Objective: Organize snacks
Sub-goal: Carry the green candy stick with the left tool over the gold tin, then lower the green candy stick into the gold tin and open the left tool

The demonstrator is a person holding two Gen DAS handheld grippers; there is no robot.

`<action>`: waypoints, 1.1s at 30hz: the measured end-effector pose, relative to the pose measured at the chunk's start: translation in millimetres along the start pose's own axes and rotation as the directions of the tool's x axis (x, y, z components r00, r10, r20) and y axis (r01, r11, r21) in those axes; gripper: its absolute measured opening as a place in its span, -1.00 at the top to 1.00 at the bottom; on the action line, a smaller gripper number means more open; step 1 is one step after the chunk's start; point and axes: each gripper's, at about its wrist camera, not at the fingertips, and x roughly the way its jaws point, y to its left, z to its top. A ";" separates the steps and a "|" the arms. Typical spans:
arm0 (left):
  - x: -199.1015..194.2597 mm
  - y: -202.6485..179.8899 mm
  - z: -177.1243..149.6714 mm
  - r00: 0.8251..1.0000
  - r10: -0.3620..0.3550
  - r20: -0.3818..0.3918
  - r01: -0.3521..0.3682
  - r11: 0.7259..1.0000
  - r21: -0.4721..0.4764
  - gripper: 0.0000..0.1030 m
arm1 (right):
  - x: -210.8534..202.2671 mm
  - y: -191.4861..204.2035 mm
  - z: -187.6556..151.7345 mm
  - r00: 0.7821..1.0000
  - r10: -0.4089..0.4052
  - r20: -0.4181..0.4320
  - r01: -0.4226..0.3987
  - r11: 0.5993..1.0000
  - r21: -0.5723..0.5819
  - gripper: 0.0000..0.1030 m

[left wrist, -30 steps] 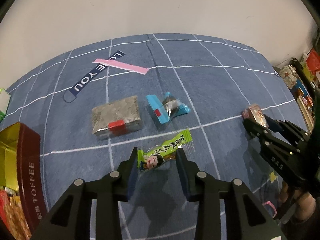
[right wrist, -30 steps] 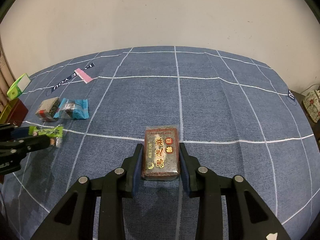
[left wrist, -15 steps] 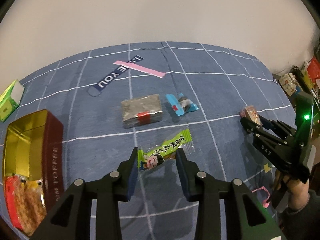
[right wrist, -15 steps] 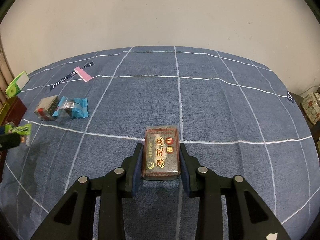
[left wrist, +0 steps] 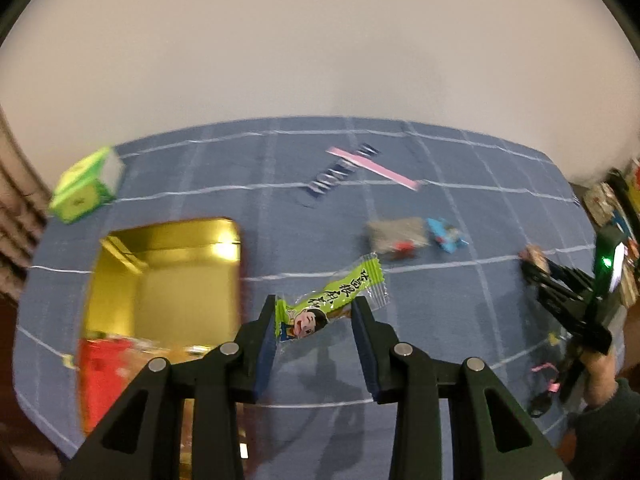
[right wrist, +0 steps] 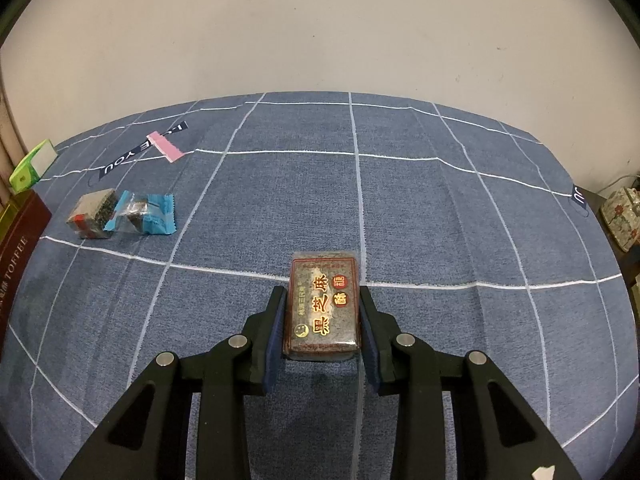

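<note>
My left tongs point(left wrist: 316, 316) are clamped on a green snack sachet point(left wrist: 334, 300) with a cartoon face; its printed end pokes out past the pads toward one o'clock, clear of the blue checked tablecloth point(left wrist: 440, 320). My right tongs point(right wrist: 322, 320) are clamped on a dark sesame cake brick point(right wrist: 323, 304) in clear wrap, held by its long sides, its far end reaching toward twelve o'clock over the cloth.

Working outward from the sachet in my left view: the open gold-lined tin point(left wrist: 168, 264) sits at about nine o'clock, close by. Its near end already holds red-wrapped snacks point(left wrist: 104, 380), though blur hides what they are. So I judge the sorting partly done, with this sachet headed for the tin and not yet over it.

Farther out at two o'clock lie a grey wrapped block point(left wrist: 396, 236) and, touching it, a blue-wrapped candy point(left wrist: 446, 236), both loose on the cloth. From my right view they sit at ten o'clock, well apart from the brick, with the tin's maroon wall, lettered TOFFEE point(right wrist: 18, 248), at nine o'clock at the frame edge. A green carton point(left wrist: 86, 184) stands beyond the tin at eleven o'clock in my left view.

What I reckon is left: drop the sachet, bring the brick across, then collect those two.
</note>
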 end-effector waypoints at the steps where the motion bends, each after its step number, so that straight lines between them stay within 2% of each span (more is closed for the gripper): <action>1: -2.6 11.8 2.0 1.000 0.018 0.005 -0.018 1.000 -0.013 0.30 | 0.0 0.4 -0.1 1.000 -0.001 0.000 0.001 1.000 -0.001 0.37; 6: 0.5 64.6 8.6 0.996 0.088 -0.012 -0.089 0.994 -0.063 0.30 | 0.2 1.1 -0.5 1.000 -0.004 0.000 0.004 1.000 -0.004 0.38; 9: 12.0 93.2 11.0 0.991 0.123 -0.048 -0.126 0.989 -0.082 0.30 | 0.1 0.8 -0.8 1.000 -0.005 0.001 0.005 1.000 -0.005 0.38; 17: 51.4 148.3 14.9 0.975 0.135 -0.178 -0.160 0.978 -0.135 0.30 | 0.2 1.2 -1.0 1.000 -0.011 0.001 0.011 1.000 -0.010 0.38; 24: 78.1 161.5 10.1 0.960 0.142 -0.242 -0.178 0.975 -0.133 0.30 | 0.1 1.6 -1.0 1.000 -0.011 0.001 0.011 1.000 -0.010 0.38; 33: 92.3 164.8 5.8 0.950 0.142 -0.280 -0.184 0.974 -0.133 0.29 | -0.5 1.7 -1.2 1.000 -0.012 0.001 0.012 1.000 -0.012 0.38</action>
